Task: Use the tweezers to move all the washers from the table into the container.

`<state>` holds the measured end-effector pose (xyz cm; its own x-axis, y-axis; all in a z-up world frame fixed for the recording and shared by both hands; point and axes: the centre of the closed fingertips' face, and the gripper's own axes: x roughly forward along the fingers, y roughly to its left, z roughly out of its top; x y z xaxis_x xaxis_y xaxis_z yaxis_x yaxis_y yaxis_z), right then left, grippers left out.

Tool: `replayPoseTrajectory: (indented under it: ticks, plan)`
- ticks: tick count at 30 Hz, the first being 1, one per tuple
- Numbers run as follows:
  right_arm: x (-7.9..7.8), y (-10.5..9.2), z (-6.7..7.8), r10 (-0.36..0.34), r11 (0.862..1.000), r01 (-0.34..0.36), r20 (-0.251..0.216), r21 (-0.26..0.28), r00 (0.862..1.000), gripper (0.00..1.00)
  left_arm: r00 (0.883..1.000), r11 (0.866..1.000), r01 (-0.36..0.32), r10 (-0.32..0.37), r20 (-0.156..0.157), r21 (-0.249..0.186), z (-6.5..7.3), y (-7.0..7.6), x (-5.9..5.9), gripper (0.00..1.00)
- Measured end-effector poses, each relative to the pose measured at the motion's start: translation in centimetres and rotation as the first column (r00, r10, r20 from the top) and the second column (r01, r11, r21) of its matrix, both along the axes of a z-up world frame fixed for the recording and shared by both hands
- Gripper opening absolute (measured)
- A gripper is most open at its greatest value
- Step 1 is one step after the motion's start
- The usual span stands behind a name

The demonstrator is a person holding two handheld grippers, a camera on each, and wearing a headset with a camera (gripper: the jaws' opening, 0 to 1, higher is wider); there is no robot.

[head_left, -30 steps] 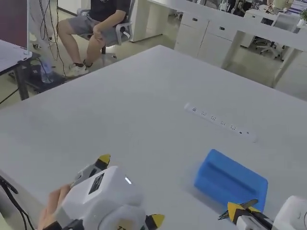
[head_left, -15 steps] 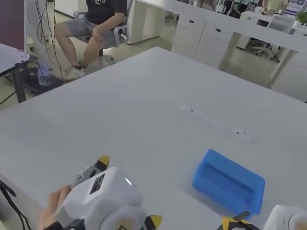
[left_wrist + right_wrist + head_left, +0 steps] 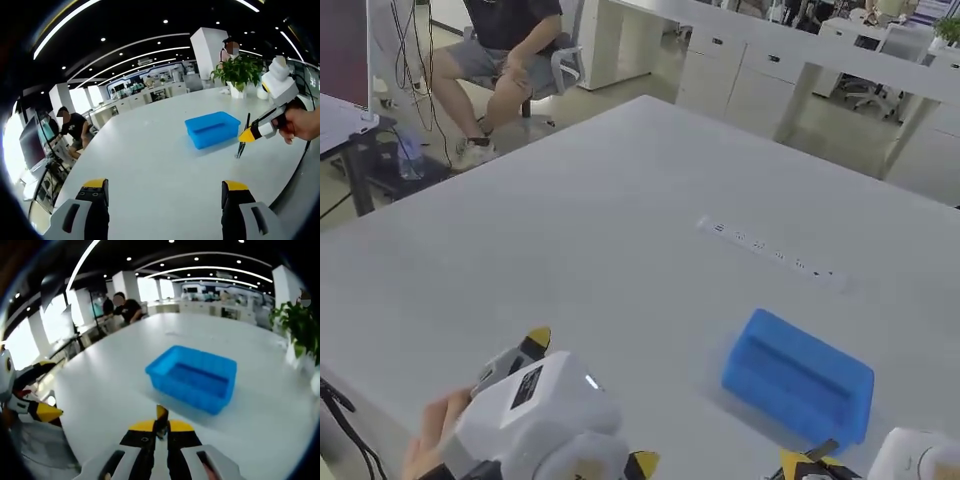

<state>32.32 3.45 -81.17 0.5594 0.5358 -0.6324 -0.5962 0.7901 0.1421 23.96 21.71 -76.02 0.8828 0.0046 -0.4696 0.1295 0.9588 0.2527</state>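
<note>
The blue container (image 3: 798,375) sits open-topped on the white table (image 3: 620,230), near its front right. My left gripper (image 3: 590,400) hovers at the front left, its yellow-tipped jaws wide apart with nothing between them; in the left gripper view the left gripper (image 3: 165,185) faces the blue container (image 3: 212,129). My right gripper (image 3: 810,465) is just in front of the container, shut on thin dark tweezers (image 3: 242,137) that point down at the table. In the right gripper view the right gripper (image 3: 160,426) aims the tweezers (image 3: 161,412) at the blue container (image 3: 192,377), whose inside looks bare.
A white power strip (image 3: 770,255) lies on the table beyond the container. A person sits on a chair (image 3: 565,65) past the table's far left corner. White desks and cabinets stand at the back. A potted plant (image 3: 240,72) stands on the table's far side.
My right gripper with the tweezers has drawn back toward the bottom edge of the head view. The left gripper and the container have stayed put.
</note>
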Motion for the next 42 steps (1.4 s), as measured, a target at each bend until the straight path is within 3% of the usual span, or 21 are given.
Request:
replayPoseTrajectory:
  ticks: [3, 6, 9, 13, 16, 20, 24, 31, 38, 42]
  plan:
    - [0.0, 0.2, 0.0, 0.028, 0.999, -0.027, 0.022, -0.027, 0.999, 0.04, 1.000, 1.000, -0.001, 0.001, 0.000, -0.002, 0.0, 0.0, 0.0, 0.96]
    - [0.1, 0.2, -0.1, 0.014, 1.000, -0.014, 0.008, -0.007, 1.000, 0.04, 1.000, 1.000, 0.001, -0.001, -0.002, 0.003, 0.0, 0.0, 0.0, 0.96]
    - [0.2, 0.0, -0.2, 0.011, 1.000, -0.011, 0.021, -0.019, 1.000, 0.03, 1.000, 1.000, -0.001, 0.001, -0.001, -0.004, 0.0, 0.0, 0.0, 0.96]
    - [0.2, -0.1, -0.2, 0.023, 1.000, -0.023, -0.001, -0.010, 1.000, 0.03, 1.000, 1.000, 0.000, 0.000, -0.002, -0.009, 0.0, 0.0, 0.0, 0.96]
    - [0.5, -0.2, -0.2, 0.007, 1.000, -0.007, -0.046, 0.017, 0.999, 0.02, 1.000, 1.000, 0.003, -0.003, 0.002, -0.015, 0.0, -0.1, 0.0, 0.96]
    - [0.4, 0.1, -0.1, 0.034, 0.999, -0.034, -0.059, 0.004, 0.998, 0.02, 1.000, 1.000, 0.005, -0.005, -0.002, -0.019, 0.0, -0.2, 0.0, 0.96]
    - [0.2, 0.7, 0.8, 0.053, 0.998, -0.053, -0.043, 0.016, 0.998, 0.02, 1.000, 1.000, 0.012, -0.013, -0.005, -0.016, -0.1, -0.3, -0.1, 0.96]
    - [1.2, 1.0, 3.9, 0.053, 0.997, -0.054, 0.017, 0.052, 0.998, 0.03, 1.000, 1.000, 0.017, -0.017, -0.010, -0.017, -0.2, -0.4, -0.1, 0.96]
    - [4.5, 0.8, 8.1, 0.005, 0.992, -0.017, 0.094, 0.126, 0.996, 0.03, 1.000, 1.000, 0.015, -0.015, -0.012, -0.017, -0.2, -0.3, -0.1, 0.96]
    - [5.9, 0.6, 8.5, -0.009, 0.994, -0.005, 0.130, 0.106, 0.991, 0.03, 1.000, 1.000, 0.016, -0.016, -0.019, -0.014, -0.3, -0.3, -0.2, 0.95]
